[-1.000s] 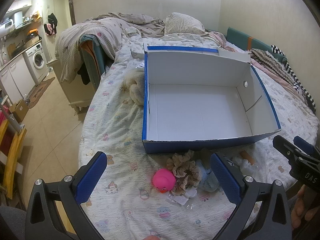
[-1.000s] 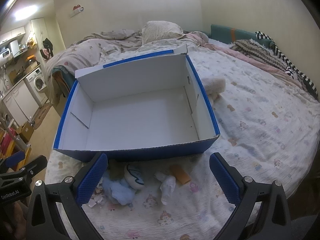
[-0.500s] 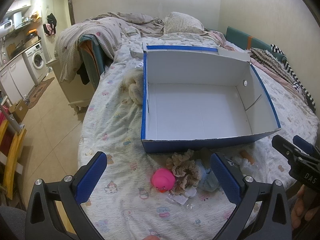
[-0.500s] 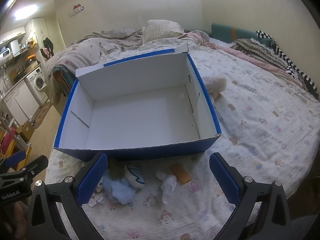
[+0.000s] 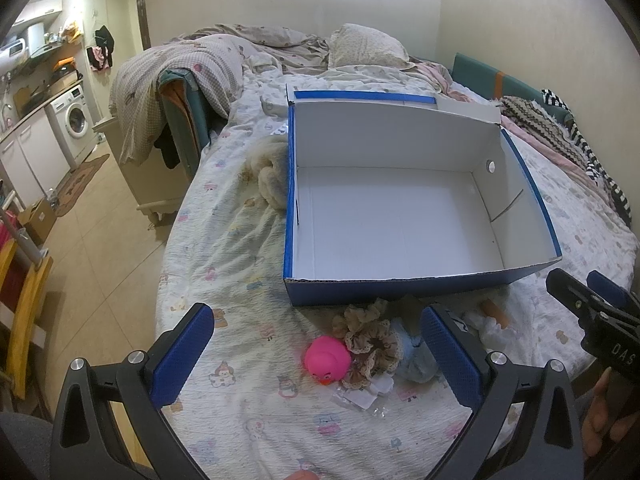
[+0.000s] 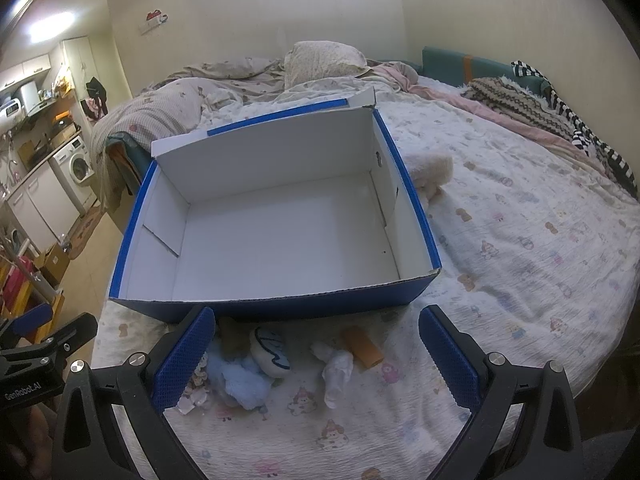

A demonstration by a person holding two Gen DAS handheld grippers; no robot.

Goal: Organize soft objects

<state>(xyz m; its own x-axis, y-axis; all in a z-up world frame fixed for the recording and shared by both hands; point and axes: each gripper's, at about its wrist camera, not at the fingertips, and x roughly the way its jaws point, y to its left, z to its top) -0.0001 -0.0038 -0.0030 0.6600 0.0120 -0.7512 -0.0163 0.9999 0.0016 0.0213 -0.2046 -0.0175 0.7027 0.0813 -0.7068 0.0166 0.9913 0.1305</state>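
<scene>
An empty blue cardboard box (image 5: 420,288) (image 6: 280,304) with a white inside lies on the bed. Small soft items sit in front of its near wall: a pink rubber duck (image 5: 326,358), a beige scrunchie (image 5: 370,340), a pale blue plush (image 5: 416,358) (image 6: 240,380), a white pouch with blue marks (image 6: 270,352), a crumpled white cloth (image 6: 336,368) and an orange-brown cylinder (image 6: 362,346). My left gripper (image 5: 318,354) hovers open above the duck and scrunchie. My right gripper (image 6: 316,354) is open over the white cloth. Both hold nothing.
A cream fluffy toy (image 5: 272,178) (image 6: 430,172) leans against the box's side. Rumpled blankets and a pillow (image 5: 368,46) lie at the bed's far end, striped clothes (image 6: 576,128) along the wall. The bed edge drops to a tiled floor (image 5: 100,248) on the left.
Both grippers stayed open and drifted only slightly; the box and the soft items have not moved.
</scene>
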